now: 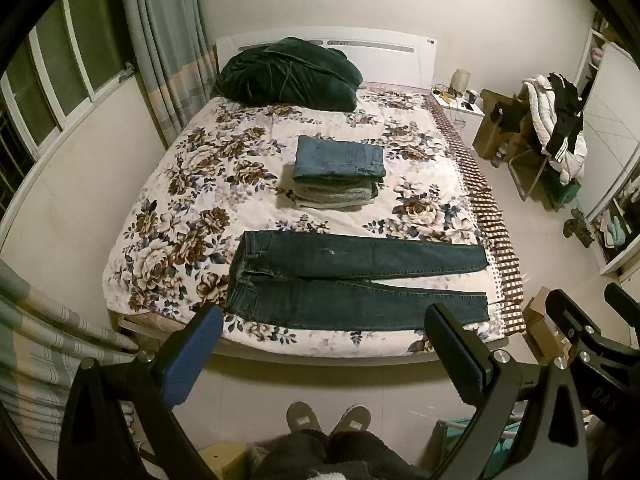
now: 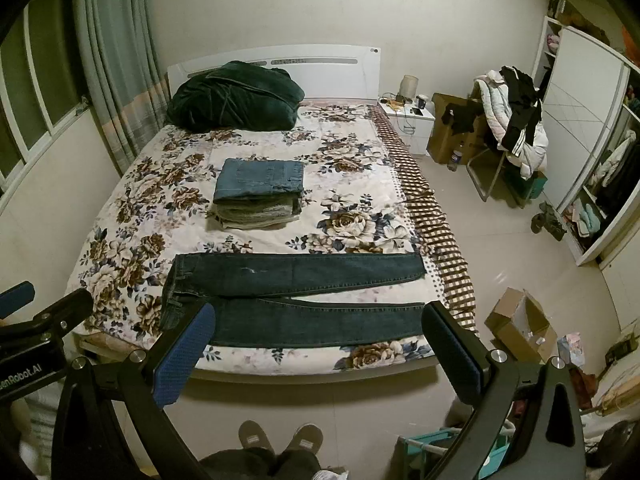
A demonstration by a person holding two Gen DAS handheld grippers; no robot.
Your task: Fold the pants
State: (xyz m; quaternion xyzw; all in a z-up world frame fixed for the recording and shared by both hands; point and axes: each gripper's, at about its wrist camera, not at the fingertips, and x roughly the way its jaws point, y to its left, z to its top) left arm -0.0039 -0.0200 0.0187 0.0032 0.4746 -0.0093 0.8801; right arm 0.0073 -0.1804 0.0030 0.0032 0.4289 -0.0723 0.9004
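Note:
Dark blue jeans (image 1: 352,276) lie flat across the near end of the floral bed (image 1: 192,184), waist at the left, legs pointing right; they also show in the right wrist view (image 2: 296,296). My left gripper (image 1: 324,320) is open and empty, held back above the bed's near edge. My right gripper (image 2: 320,320) is open and empty, likewise held back from the bed (image 2: 352,184). The right gripper also shows at the right edge of the left wrist view (image 1: 588,320).
A stack of folded pants (image 1: 338,174) sits mid-bed. A dark green blanket (image 1: 288,76) lies by the headboard. A clothes-laden chair (image 1: 552,128), cardboard boxes (image 2: 520,320) and a wardrobe (image 2: 588,128) stand right of the bed. Curtains (image 1: 160,40) hang left.

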